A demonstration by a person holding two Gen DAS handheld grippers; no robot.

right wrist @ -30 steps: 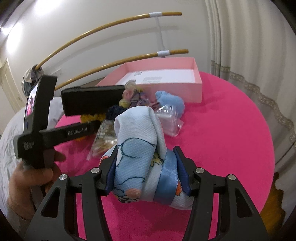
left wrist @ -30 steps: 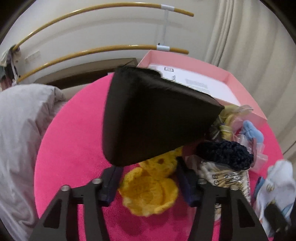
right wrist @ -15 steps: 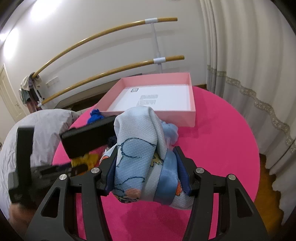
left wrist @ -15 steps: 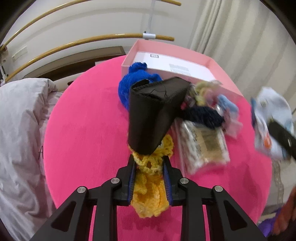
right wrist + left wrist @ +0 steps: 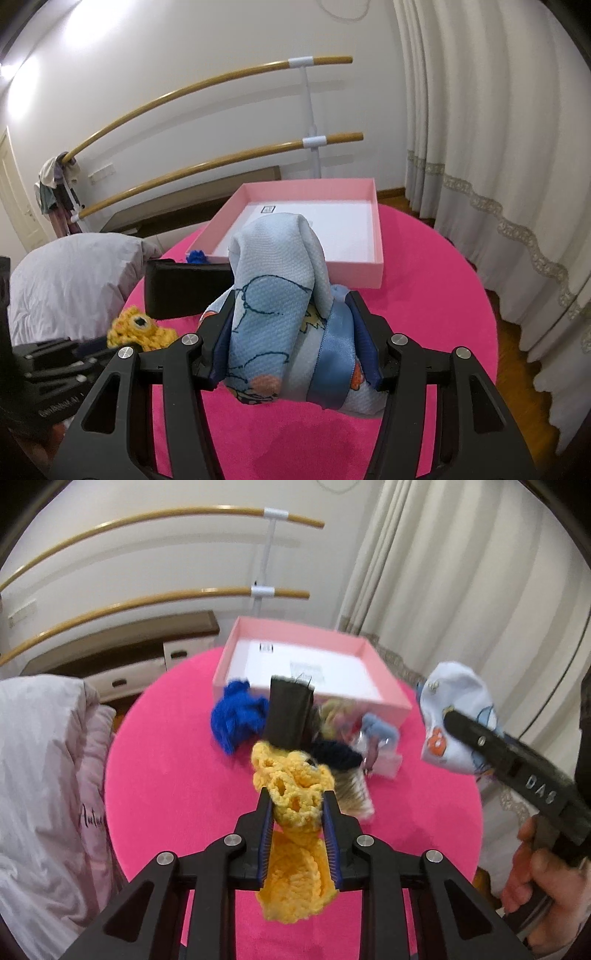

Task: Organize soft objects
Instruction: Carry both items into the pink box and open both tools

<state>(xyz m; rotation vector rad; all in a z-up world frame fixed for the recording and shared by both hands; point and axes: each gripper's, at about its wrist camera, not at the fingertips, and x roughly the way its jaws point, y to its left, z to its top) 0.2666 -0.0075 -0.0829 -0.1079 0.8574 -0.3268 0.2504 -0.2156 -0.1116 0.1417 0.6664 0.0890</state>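
My left gripper (image 5: 296,796) is shut on a yellow crochet piece (image 5: 291,786) and holds it above the round pink table (image 5: 166,775). A flat black piece (image 5: 290,716) stands up from the crochet's far end. My right gripper (image 5: 291,306) is shut on a light-blue printed cloth (image 5: 273,280) with a satin ribbon, also off the table. In the left wrist view that cloth (image 5: 454,701) hangs at the right, with a hand (image 5: 535,871) on the handle. An open pink box (image 5: 306,184) with a white floor sits at the table's far side.
In front of the box lie blue yarn (image 5: 236,716), a dark navy crochet (image 5: 332,755), a pale blue item (image 5: 380,729) and a clear bag (image 5: 352,794). White bedding (image 5: 44,775) is at the left, curtains (image 5: 498,147) at the right, and wooden wall bars behind.
The left gripper closed on the yellow crochet and lifted it off the table, and the black piece rose with it. The right gripper rose with the blue cloth still held.
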